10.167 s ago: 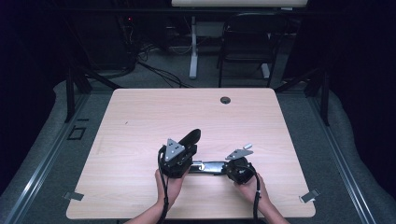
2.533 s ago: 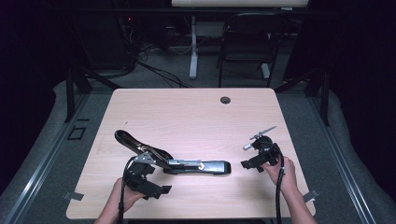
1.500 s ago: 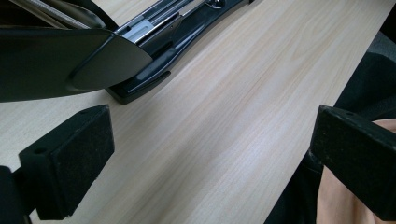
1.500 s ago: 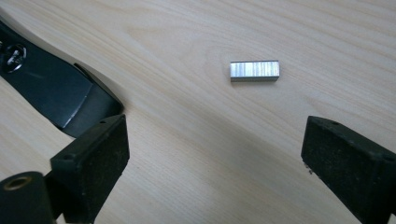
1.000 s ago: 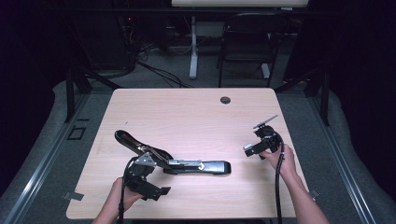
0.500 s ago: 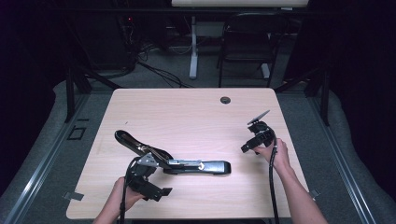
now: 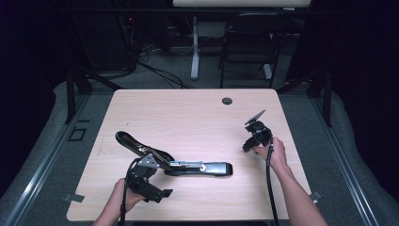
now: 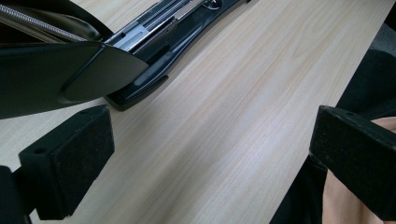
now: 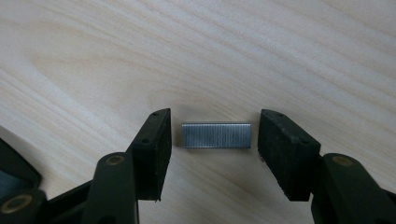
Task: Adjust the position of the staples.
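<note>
A black stapler (image 7: 188, 165) lies opened out flat on the wooden table (image 7: 188, 117), its lid arm (image 7: 136, 143) swung up to the left and its metal staple channel (image 8: 154, 28) bare. My left gripper (image 7: 149, 186) sits open near the table's front edge, just beside the stapler's hinge end, with nothing between its pads (image 8: 65, 161). At the right side my right gripper (image 7: 248, 145) points down at the table. In the right gripper view its jaws stand open on either side of a small grey strip of staples (image 9: 216, 135), a narrow gap showing on each side.
A dark round grommet (image 7: 227, 100) sits near the table's far edge. Behind the table stand a black chair (image 7: 249, 42), a white desk leg (image 7: 194, 47) and floor cables. The person's forearms enter from the bottom.
My right gripper has travelled up and leftward along the table's right side and tipped down over the staple strip. The left gripper and stapler have stayed put.
</note>
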Demonstrator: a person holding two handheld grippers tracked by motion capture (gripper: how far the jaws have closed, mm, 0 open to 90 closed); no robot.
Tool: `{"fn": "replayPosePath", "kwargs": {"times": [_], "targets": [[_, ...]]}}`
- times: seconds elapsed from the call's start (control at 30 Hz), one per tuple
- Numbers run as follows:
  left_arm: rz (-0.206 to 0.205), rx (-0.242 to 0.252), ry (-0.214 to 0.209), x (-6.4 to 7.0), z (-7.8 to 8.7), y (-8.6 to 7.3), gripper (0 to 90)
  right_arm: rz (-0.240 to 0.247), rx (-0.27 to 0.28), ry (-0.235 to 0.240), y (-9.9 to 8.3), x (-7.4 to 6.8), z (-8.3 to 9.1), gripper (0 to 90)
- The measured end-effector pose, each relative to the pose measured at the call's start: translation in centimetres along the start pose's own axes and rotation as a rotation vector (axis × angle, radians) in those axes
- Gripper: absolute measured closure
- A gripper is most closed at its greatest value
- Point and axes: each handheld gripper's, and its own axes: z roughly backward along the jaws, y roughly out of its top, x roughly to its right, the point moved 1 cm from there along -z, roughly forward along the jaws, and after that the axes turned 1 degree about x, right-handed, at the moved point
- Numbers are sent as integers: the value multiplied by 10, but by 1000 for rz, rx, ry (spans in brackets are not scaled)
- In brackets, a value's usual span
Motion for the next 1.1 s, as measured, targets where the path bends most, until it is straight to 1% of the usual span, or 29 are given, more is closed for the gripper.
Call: {"fn": "replayPosePath", "kwargs": {"times": [0.03, 0.07, 0.2, 0.23, 0.3, 0.33, 0.4, 0.43, 0.47, 0.5, 0.57, 0.63, 0.67, 0.7, 0.73, 0.77, 0.83, 0.87, 0.9, 0.93, 0.97, 1.0, 1.1], "targets": [[1, 2, -1, 1, 0, 0, 2, -16, 21, -2, 0, -1, -2, 446], [1, -1, 0, 1, -1, 0, 2, -8, 5, -9, 1, 0, -1, 447], [-7, -9, -2, 1, -2, 0, 1, -7, 2, -18, 2, 1, -1, 462], [-6, -8, -2, 1, -2, 0, 1, -24, 23, -19, 2, 0, -2, 465], [-7, -9, -1, 1, -1, 0, 1, -22, 21, -25, 2, 0, -2, 478], [-3, -6, -2, 1, -2, 0, 1, -20, 20, -26, 2, 0, -2, 488], [-3, -7, -2, 1, -2, 0, 2, -2, -3, -32, 3, 1, 0, 520], [-7, -10, -1, 1, -2, 0, 2, -2, -1, -32, 2, 1, 0, 548], [-5, -9, -1, 1, -2, 1, 1, -14, 20, -36, 2, -1, -1, 563], [-6, -9, -1, 1, -2, 1, 2, 2, -1, -44, 2, 0, 0, 565], [-8, -10, -1, 2, -2, 1, 2, 5, -5, -52, 2, 0, 0, 566], [-8, -9, 0, 2, -2, 0, 2, 2, -3, -57, 2, -1, 0, 568], [-8, -10, 1, 2, -2, 0, 1, -9, 12, -53, 1, -1, -1, 568], [-8, -10, 1, 2, -2, 0, 1, 2, -1, -60, 2, -1, 1, 568], [-8, -11, 1, 1, -2, 0, 2, -11, 23, -56, 1, -2, 0, 568], [-7, -11, 0, 1, -2, 0, 1, 10, 1, -58, 1, -1, 3, 568], [-7, -11, 0, 1, -2, 0, 1, 9, 15, -62, 0, -2, 5, 568], [-7, -12, 0, 1, -2, 0, 1, 1, 23, -55, -2, -3, 6, 568], [-8, -12, -1, 1, -2, 0, 2, 18, 9, -56, -2, -3, 9, 568], [-8, -12, -2, 1, -2, 0, 1, 9, 27, -51, -4, -5, 9, 568], [-8, -12, 0, 1, -2, 0, 1, 28, 12, -54, -5, -5, 12, 568], [-9, -12, 1, 1, -2, 0, 1, 36, 23, -54, -7, -5, 13, 568], [-10, -13, 3, 2, -2, 1, 2, 41, 24, -38, -13, -7, 17, 568]]}}
